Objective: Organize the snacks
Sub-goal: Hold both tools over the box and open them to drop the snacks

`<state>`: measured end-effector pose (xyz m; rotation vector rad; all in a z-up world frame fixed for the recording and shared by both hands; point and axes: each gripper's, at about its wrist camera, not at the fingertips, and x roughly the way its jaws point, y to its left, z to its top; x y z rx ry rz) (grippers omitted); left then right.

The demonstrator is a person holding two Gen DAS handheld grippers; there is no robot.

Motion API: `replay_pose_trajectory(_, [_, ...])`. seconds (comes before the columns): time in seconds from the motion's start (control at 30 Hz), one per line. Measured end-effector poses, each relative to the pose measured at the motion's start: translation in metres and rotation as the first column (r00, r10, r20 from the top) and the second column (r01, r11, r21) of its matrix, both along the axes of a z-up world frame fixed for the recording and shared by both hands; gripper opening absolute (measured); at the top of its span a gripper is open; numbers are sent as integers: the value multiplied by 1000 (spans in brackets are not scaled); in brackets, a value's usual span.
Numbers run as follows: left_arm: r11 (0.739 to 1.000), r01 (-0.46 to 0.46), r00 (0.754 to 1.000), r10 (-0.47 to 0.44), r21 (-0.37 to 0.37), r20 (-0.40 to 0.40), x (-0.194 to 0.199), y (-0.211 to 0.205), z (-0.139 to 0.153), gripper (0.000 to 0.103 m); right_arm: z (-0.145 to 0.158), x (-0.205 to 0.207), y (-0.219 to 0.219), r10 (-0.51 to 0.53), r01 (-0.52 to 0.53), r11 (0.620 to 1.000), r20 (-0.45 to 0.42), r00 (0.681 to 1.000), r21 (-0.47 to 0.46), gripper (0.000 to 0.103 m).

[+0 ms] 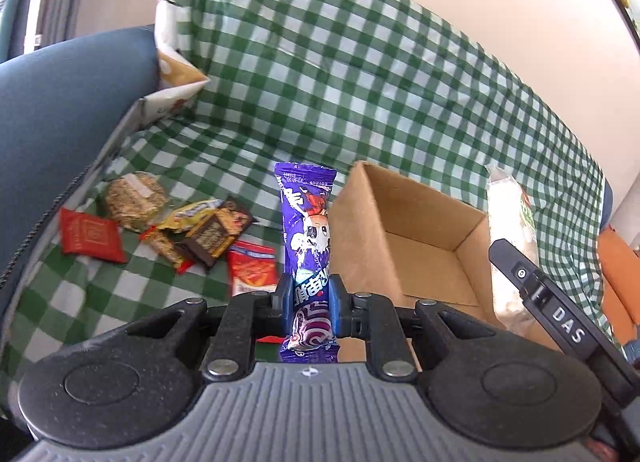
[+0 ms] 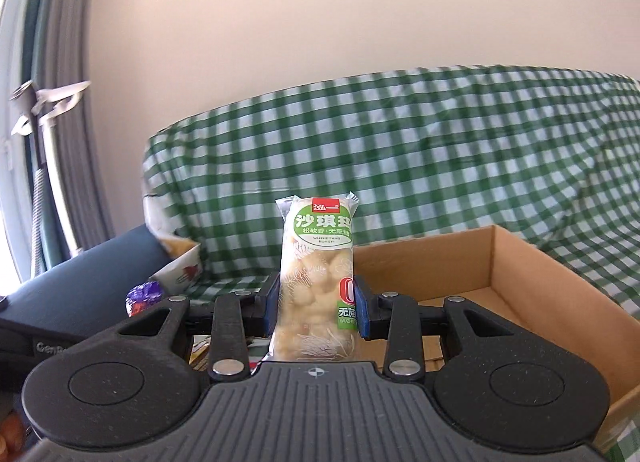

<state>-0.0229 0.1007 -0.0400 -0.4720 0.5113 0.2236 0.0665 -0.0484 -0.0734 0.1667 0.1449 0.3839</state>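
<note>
Left hand-held gripper (image 1: 309, 298) pinched purple snack bar (image 1: 307, 229), right hand-held gripper (image 2: 316, 304) clamped clear-wrapped rice cake (image 2: 318, 274), both near open cardboard box (image 1: 404, 221); risk judged: slick wrappers slipping, missing box.

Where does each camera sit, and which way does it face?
Left wrist: on the left gripper, angled down at loose snacks; holds a purple bar.
Right wrist: on the right gripper, nearly level toward the wall; holds a green-labelled pack.
Shared: cardboard box, checked cloth.
</note>
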Motion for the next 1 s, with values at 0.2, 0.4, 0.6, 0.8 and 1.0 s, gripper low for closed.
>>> replay_pose_trajectory(0.2, [999,53,998,-53,12,21,27,-26,16,19,-3,15,-22,-152,154,986,-37,988,57,38])
replay_pose_trajectory(0.4, [992,123,991,-125,35,52,64,-57,36,19,-8,28,-44,-252,261,960,-96,963,103,38])
replay_pose_trajectory(0.6, [981,186,976,-191,63,100,97,-87,59,19,-5,26,-57,-305,313,940,-73,950,135,38])
replay_pose_trajectory(0.8, [963,257,950,-267,81,161,116,-105,84,23,-3,23,-61,-367,368,923,-32,930,114,40])
replay_pose_trajectory(1.0, [941,287,929,-319,179,186,90,-101,87,56,-3,17,-55,-386,385,920,4,922,73,72])
